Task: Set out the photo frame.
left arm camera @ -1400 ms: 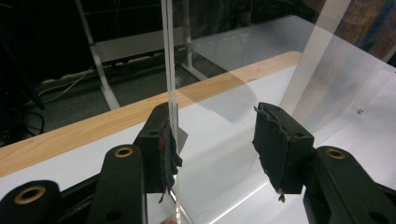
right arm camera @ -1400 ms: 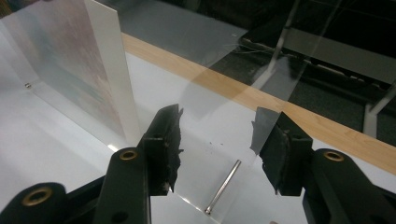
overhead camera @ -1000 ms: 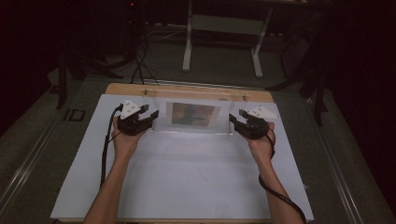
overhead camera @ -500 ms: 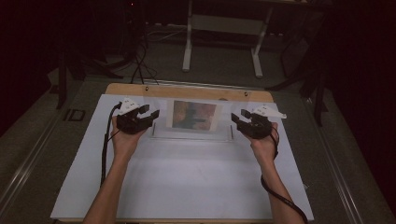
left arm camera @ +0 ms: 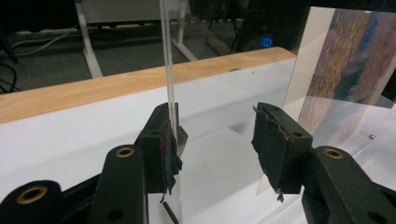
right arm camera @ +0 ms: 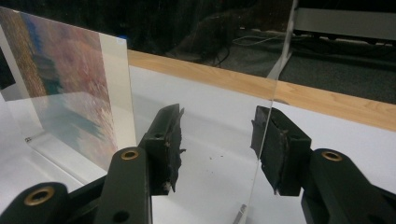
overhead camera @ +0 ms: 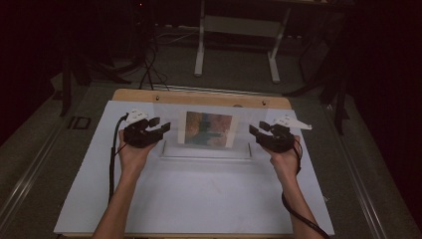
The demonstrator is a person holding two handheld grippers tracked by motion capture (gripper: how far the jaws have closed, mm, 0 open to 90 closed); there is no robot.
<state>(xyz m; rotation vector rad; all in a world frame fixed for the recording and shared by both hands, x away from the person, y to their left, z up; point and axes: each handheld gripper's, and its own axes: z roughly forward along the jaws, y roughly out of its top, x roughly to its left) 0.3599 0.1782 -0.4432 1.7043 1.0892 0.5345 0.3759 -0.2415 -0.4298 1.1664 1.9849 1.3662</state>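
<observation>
A clear acrylic picture stand (overhead camera: 206, 151) rests on the white table top (overhead camera: 199, 199), with a colourful print (overhead camera: 208, 129) upright in it. My left gripper (overhead camera: 161, 130) is at its left end and my right gripper (overhead camera: 255, 132) at its right end. In the left gripper view the jaws (left arm camera: 215, 149) are wide apart; the pane's edge (left arm camera: 168, 70) runs between them against the left pad (left arm camera: 168, 154), and the print (left arm camera: 345, 60) is to the right. In the right gripper view the jaws (right arm camera: 217, 144) are also apart, with the pane's edge (right arm camera: 275, 93) by the right pad (right arm camera: 273, 144).
A wooden strip (overhead camera: 199, 97) borders the table's far edge. Beyond it on the dark floor stand white desk legs (overhead camera: 234, 50) and cables (overhead camera: 149, 64). A small label (overhead camera: 79, 122) lies left of the table.
The print now shows taller and more upright than a second ago. Both hands have shifted slightly toward me, staying at the stand's two ends.
</observation>
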